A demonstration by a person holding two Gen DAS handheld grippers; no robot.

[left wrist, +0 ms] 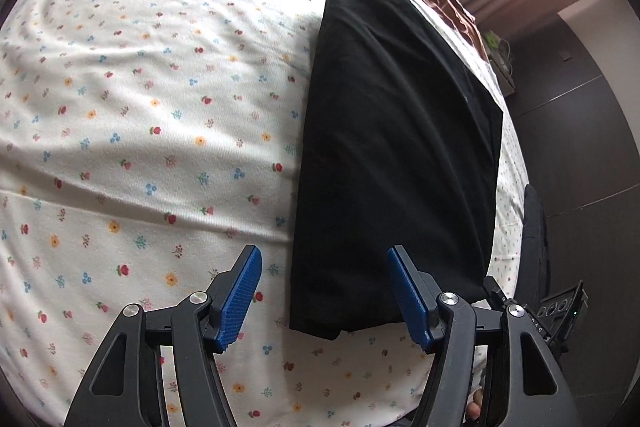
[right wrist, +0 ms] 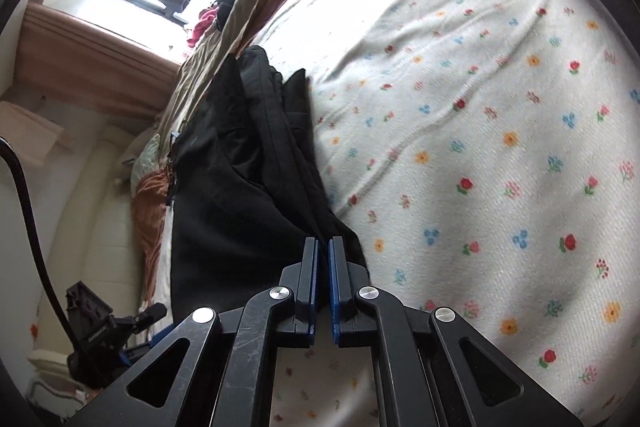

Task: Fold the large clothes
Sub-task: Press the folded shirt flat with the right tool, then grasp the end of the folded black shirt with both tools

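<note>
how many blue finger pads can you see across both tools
4. Two on the left tool, spread wide apart above the black garment's near edge. Two on the right tool, nearly closed on the garment's corner. None look hidden.

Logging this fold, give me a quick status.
Left claw open, holding nothing. Right claw shut on black garment edge. Garment folded long on floral sheet. Nothing in the way.

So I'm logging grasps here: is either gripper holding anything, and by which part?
The right gripper is shut on the black garment, pinching its near corner. The left gripper is open, holding nothing.
</note>
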